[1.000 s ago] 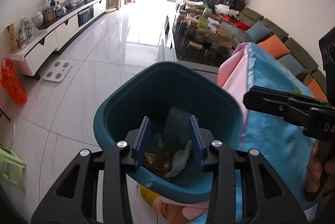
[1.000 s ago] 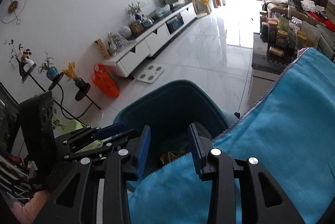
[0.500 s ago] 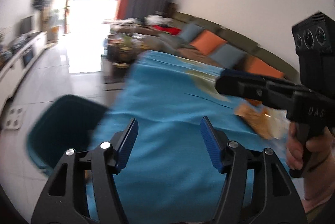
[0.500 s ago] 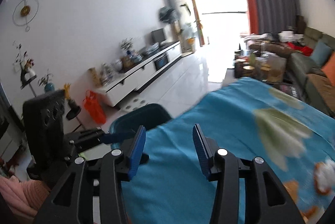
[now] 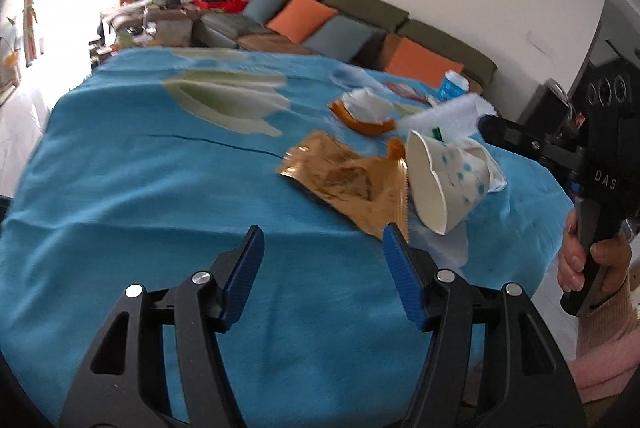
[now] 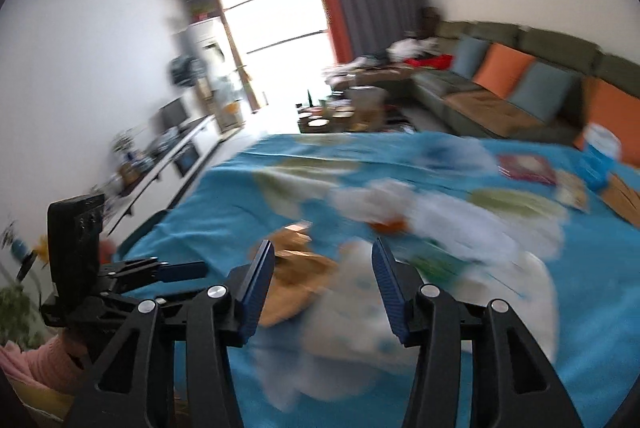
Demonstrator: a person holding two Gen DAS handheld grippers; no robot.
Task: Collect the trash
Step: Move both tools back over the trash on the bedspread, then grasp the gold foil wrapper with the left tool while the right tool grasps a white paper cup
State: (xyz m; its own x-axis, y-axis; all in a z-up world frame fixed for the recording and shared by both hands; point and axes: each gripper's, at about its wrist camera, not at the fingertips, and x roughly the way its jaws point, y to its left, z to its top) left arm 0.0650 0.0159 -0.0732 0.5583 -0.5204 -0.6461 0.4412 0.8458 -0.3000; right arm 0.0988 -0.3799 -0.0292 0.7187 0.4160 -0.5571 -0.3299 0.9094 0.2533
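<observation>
Trash lies on a table under a blue cloth (image 5: 140, 188). A crumpled gold wrapper (image 5: 348, 180) lies beside a tipped white paper cup with blue dots (image 5: 448, 176). Beyond them is an orange peel holding white tissue (image 5: 364, 110). My left gripper (image 5: 324, 268) is open and empty, low over the cloth, just short of the wrapper. My right gripper (image 6: 322, 278) is open and empty, above the blurred cup (image 6: 360, 308) and wrapper (image 6: 292, 276). The teal bin's rim (image 6: 144, 228) shows at the table's left edge.
A blue-capped container (image 5: 452, 84) and a red flat packet (image 5: 404, 90) lie at the table's far side. A sofa with orange and grey cushions (image 5: 320, 24) runs behind. A TV cabinet (image 6: 168, 156) stands along the left wall.
Both grippers swung from over the teal bin to over the table. The left gripper let its trash go into the bin and now stands open and empty.
</observation>
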